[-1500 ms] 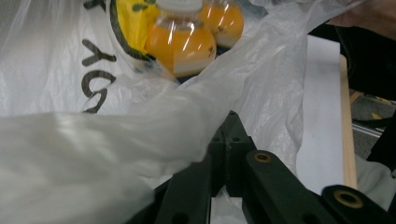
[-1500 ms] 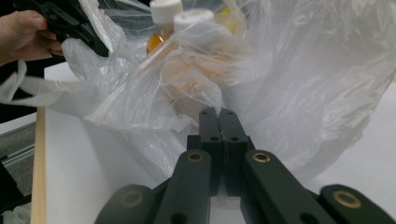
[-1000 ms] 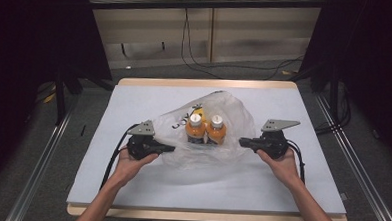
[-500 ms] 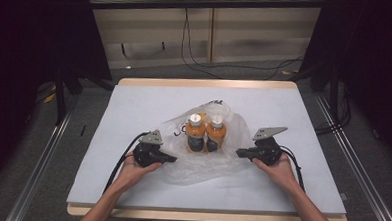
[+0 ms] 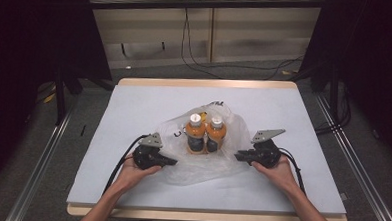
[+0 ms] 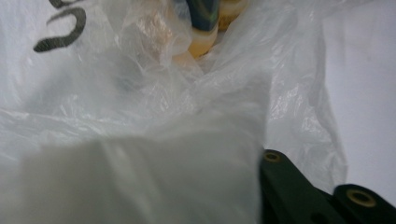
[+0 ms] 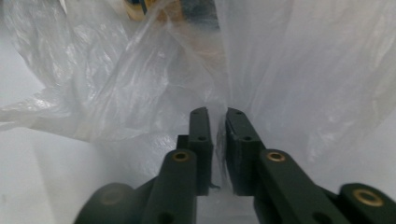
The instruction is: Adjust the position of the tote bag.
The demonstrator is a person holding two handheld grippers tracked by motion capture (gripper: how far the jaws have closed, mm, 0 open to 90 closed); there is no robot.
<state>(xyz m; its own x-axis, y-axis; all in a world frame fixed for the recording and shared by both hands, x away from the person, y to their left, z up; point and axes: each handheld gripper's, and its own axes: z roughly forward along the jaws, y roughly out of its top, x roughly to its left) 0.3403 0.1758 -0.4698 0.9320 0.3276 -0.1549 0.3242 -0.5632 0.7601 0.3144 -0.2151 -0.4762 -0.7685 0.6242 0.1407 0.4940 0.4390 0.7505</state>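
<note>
High view: two orange drink bottles [image 5: 205, 135] with white caps stood upright, side by side and touching, near the middle of the white table [image 5: 134, 103]. A clear plastic bag [image 5: 201, 168] lay crumpled around and under them, its film spreading toward the person's edge of the table; black print showed on the film to the left of the bottles. The left gripper [image 5: 170, 162] lay low at the bag's left border, held by the person's left hand [image 5: 134, 169], jaws pointing toward the bottles. The right gripper [image 5: 238, 155] lay at the bag's right border in the right hand [image 5: 274, 166], likewise pointing inward. A grey three-cornered plate topped each gripper, and a black cable trailed from each toward the person.

Left gripper view: bag film draped over the near field and hid one jaw; the other rose at lower right. The jaws had just been opening. Whether film was pinched between them could not be told. The bottles' orange bases [image 6: 205, 35] showed through the film at the top.

Right gripper view: the two black jaws stood nearly together with a narrow gap between the pads [image 7: 201, 135], and they had just been opening. A thin fold of film ran into that gap; the pads appeared not to press on it. The bottles [image 7: 154, 9] showed blurred at the top edge.
</note>
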